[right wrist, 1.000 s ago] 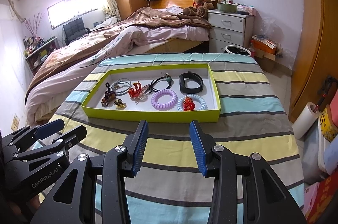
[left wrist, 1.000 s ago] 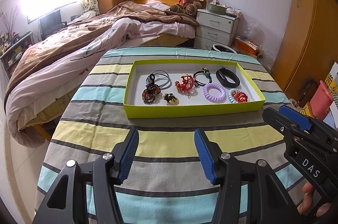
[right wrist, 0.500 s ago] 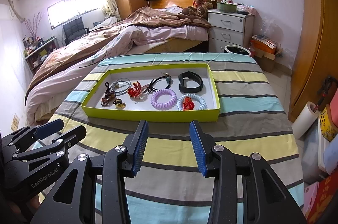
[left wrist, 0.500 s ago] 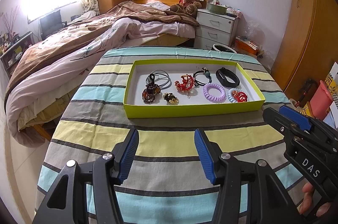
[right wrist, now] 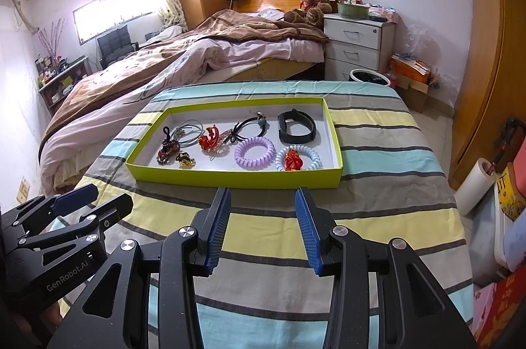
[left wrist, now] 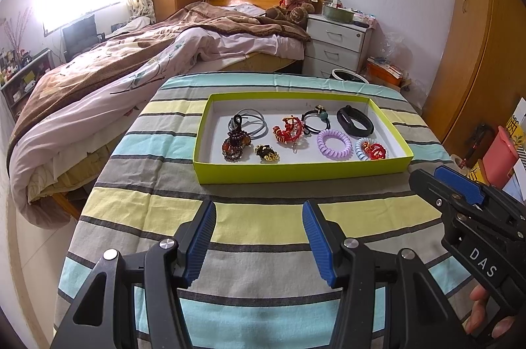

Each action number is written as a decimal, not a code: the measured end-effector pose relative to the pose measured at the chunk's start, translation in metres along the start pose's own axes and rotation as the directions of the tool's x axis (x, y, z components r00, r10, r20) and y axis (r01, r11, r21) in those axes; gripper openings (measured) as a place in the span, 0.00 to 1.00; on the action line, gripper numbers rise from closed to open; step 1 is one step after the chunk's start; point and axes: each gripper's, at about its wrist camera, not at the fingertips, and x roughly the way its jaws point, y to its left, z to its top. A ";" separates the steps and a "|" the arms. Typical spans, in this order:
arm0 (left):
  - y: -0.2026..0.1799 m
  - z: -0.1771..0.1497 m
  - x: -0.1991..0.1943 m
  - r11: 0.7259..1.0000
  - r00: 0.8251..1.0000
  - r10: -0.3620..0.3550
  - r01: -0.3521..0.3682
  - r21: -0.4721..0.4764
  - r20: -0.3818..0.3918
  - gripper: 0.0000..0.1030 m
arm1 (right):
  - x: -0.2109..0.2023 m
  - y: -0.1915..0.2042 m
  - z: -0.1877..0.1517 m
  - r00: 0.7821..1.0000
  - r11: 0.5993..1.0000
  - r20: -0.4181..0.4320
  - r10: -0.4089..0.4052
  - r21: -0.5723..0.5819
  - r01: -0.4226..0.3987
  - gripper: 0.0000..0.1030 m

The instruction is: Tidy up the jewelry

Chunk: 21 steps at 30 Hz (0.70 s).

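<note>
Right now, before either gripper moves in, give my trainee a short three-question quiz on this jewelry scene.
1. True or false: the left gripper is open with nothing between its fingers.
2. Which lies nearest the black band in the green tray? A) purple coil hair tie B) dark beaded bracelet C) gold charm
3. What sits inside the pale blue coil tie?

Key: 1 true. 2 A. 3 a red ornament.

A tray [left wrist: 296, 173] holding hair ties and trinkets sits on a table [left wrist: 263, 217], with a bed [left wrist: 148, 59] behind.
</note>
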 end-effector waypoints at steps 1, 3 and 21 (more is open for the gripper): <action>0.000 0.000 0.000 1.000 1.000 0.000 0.000 0.000 -0.001 0.53 | 0.000 0.000 0.000 1.000 1.000 0.000 0.000 -0.001 0.000 0.41; 0.001 0.000 0.000 1.000 1.000 0.000 0.000 -0.003 -0.002 0.53 | 0.000 0.000 0.000 1.000 1.000 -0.001 0.000 -0.001 0.000 0.41; 0.002 0.002 0.000 1.000 1.000 -0.006 0.006 -0.016 0.001 0.53 | 0.002 0.003 -0.001 1.000 1.000 -0.007 -0.005 -0.002 0.005 0.41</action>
